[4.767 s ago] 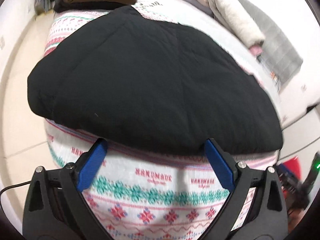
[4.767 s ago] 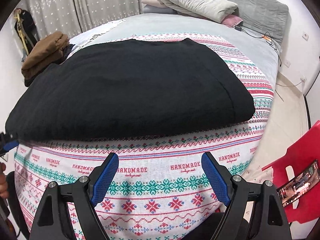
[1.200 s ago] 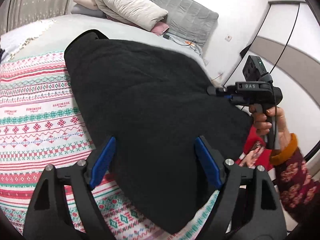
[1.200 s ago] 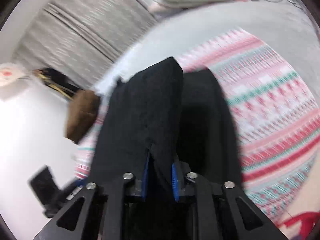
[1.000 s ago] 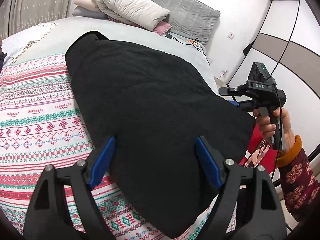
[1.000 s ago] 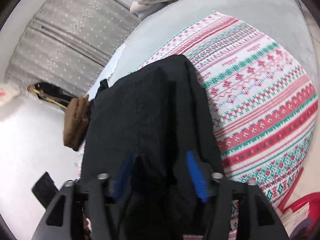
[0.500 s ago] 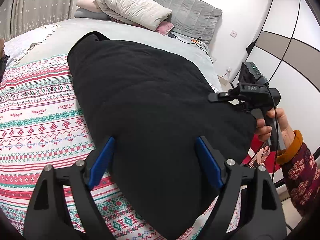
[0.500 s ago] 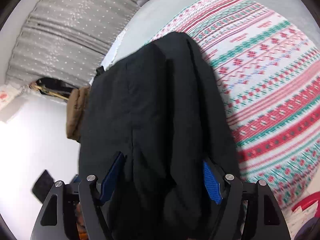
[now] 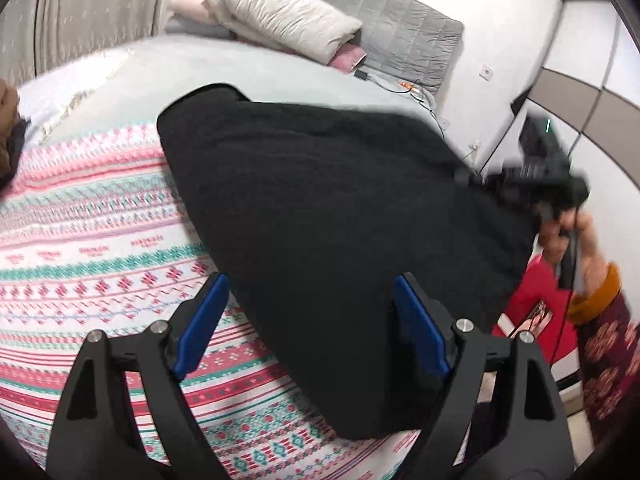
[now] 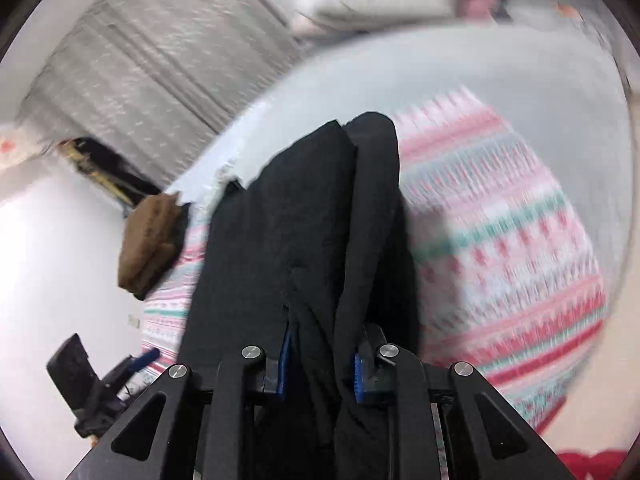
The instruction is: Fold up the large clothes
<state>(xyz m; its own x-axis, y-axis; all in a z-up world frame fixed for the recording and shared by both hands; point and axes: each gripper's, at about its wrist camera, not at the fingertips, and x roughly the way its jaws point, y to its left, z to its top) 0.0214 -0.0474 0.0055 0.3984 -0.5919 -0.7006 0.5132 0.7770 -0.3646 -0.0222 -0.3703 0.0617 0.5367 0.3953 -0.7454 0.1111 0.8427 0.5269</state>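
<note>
A large black garment (image 9: 320, 208) lies folded on a patterned red, green and white blanket (image 9: 88, 240) on the bed. My left gripper (image 9: 310, 320) is open, its blue pads astride the garment's near edge, holding nothing. My right gripper (image 10: 320, 364) is shut on a bunched edge of the black garment (image 10: 304, 216) and lifts it off the bed. In the left wrist view the right gripper (image 9: 536, 184) is at the garment's right edge, held in a hand.
Pillows (image 9: 280, 16) and a grey quilted headboard (image 9: 400, 28) are at the bed's far end. A folded brown garment (image 10: 150, 240) lies at the bed's other side. A red chair (image 9: 532, 300) stands right of the bed. Curtains (image 10: 160, 60) hang behind.
My right gripper was open around the garment's edge half a second ago; it has now shut on it and is moving, with blur. My left gripper has stayed open.
</note>
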